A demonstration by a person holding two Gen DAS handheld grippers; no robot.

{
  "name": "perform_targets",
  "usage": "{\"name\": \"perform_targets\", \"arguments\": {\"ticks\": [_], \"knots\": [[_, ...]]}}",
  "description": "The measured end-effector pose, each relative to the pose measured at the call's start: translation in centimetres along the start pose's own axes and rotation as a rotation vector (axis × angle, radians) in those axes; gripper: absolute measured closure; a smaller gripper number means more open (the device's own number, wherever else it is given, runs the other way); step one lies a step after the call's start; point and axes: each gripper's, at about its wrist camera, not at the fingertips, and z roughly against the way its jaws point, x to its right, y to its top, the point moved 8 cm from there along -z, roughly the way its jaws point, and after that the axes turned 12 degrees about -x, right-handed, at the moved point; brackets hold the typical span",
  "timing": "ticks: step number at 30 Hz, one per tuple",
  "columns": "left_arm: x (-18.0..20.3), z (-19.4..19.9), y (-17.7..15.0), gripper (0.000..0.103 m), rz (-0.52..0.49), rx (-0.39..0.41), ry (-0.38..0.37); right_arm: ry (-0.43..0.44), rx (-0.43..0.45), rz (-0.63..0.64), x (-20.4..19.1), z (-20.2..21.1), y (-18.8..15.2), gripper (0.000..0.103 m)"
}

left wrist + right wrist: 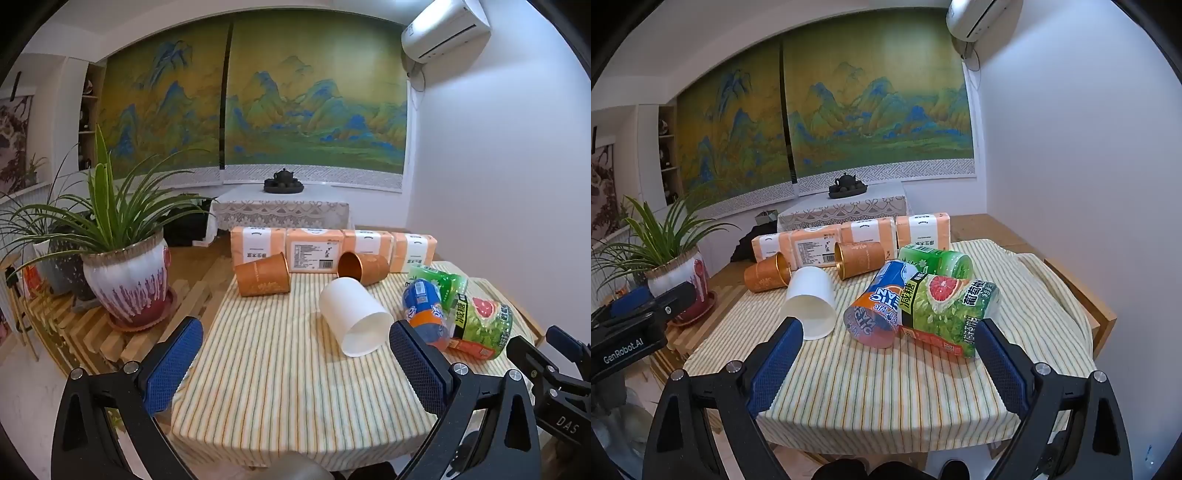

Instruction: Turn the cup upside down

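White cup [355, 316] lies on its side on the striped surface [273, 369], bottles [458, 314] just right. Left gripper [295, 365] and right gripper [886, 365] both spread apart, holding nothing

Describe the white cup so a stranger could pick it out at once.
Start at the striped tablecloth and the row of orange tissue packs along its far edge. Just in front lie two orange cups, and nearer still the white cup lies on its side. It alone is plain white and unprinted.
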Motion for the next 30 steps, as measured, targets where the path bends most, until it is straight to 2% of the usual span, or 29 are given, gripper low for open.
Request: {"name": "perform_targets", "arguments": {"ticks": [30], "knots": [[0.25,0.48,0.03,0.001,-0.017,0.025,0.012,-0.021,0.030,0.010,0.17,0.69,0.64,0.011]]}}
